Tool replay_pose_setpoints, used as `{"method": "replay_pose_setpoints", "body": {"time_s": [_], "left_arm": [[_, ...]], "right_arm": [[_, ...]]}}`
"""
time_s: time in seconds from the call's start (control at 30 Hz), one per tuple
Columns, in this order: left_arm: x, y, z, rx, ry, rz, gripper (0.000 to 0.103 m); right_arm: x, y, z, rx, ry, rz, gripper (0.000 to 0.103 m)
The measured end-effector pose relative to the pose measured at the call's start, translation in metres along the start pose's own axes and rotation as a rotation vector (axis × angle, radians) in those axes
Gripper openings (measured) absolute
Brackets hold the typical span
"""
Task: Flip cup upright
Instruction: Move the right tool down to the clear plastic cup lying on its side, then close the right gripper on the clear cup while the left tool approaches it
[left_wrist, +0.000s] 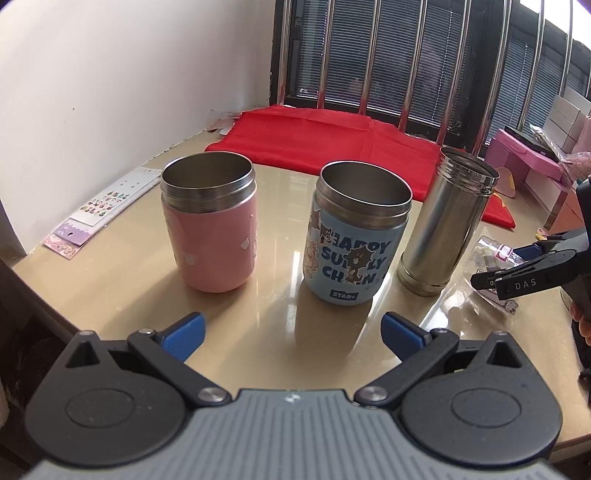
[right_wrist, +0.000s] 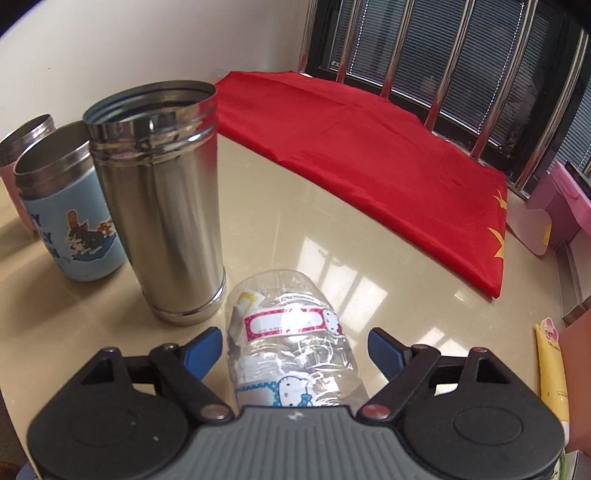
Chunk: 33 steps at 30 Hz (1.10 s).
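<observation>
Three cups stand upright, mouths up, on the beige table (left_wrist: 273, 280): a pink cup (left_wrist: 210, 236) at left, a light blue cartoon cup (left_wrist: 354, 254) in the middle, and a tall steel cup (left_wrist: 443, 229) at right. My left gripper (left_wrist: 291, 334) is open and empty, just in front of the gap between the pink and blue cups. My right gripper (right_wrist: 295, 349) is open, its jaws either side of a clear packet of stickers (right_wrist: 291, 343) without gripping it. The steel cup (right_wrist: 162, 206) stands just ahead to its left, with the blue cup (right_wrist: 70, 221) beyond. The right gripper also shows in the left wrist view (left_wrist: 495, 278).
A folded red cloth (left_wrist: 332, 140) lies at the back below a barred window. Sticker sheets (left_wrist: 99, 210) lie along the left wall. Pink boxes (left_wrist: 532, 162) sit at the far right. A yellow tube (right_wrist: 552, 369) lies at the right table edge.
</observation>
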<state>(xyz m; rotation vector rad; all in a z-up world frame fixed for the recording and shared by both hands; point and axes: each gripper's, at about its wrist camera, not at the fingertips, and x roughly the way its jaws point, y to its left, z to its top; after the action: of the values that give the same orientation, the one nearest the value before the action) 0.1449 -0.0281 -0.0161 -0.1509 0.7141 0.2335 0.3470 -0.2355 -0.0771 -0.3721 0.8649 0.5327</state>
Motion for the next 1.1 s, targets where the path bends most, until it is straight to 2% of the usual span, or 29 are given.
{"method": "replay_pose_setpoints", "body": {"time_s": [0.07, 0.23, 0.33, 0.47, 0.67, 0.9, 1.03, 1.1], "left_arm": [[0.0, 0.0, 0.001, -0.002, 0.001, 0.001, 0.103], [-0.004, 0.0, -0.001, 0.013, 0.001, -0.011, 0.103], [-0.009, 0.003, -0.005, 0.019, 0.003, -0.03, 0.103], [-0.022, 0.01, -0.012, 0.036, 0.003, -0.051, 0.103], [-0.048, 0.037, -0.022, 0.032, 0.003, -0.028, 0.103], [-0.058, 0.057, -0.025, 0.002, 0.004, 0.005, 0.103], [-0.055, 0.052, -0.022, 0.011, 0.005, -0.01, 0.103], [-0.053, 0.046, -0.018, 0.026, 0.005, -0.03, 0.103]], "right_arm": [[0.005, -0.003, -0.001, 0.023, 0.023, 0.044, 0.07], [-0.017, 0.012, -0.013, -0.051, -0.021, 0.037, 0.07], [-0.04, 0.032, -0.028, -0.118, -0.027, 0.069, 0.07], [-0.059, 0.079, -0.043, -0.239, -0.053, 0.102, 0.07], [-0.057, 0.133, -0.036, -0.343, -0.094, 0.142, 0.07], [-0.051, 0.154, -0.03, -0.449, -0.1, 0.193, 0.07], [-0.047, 0.153, -0.03, -0.462, -0.079, 0.199, 0.072], [-0.051, 0.15, -0.031, -0.437, -0.096, 0.199, 0.087]]}}
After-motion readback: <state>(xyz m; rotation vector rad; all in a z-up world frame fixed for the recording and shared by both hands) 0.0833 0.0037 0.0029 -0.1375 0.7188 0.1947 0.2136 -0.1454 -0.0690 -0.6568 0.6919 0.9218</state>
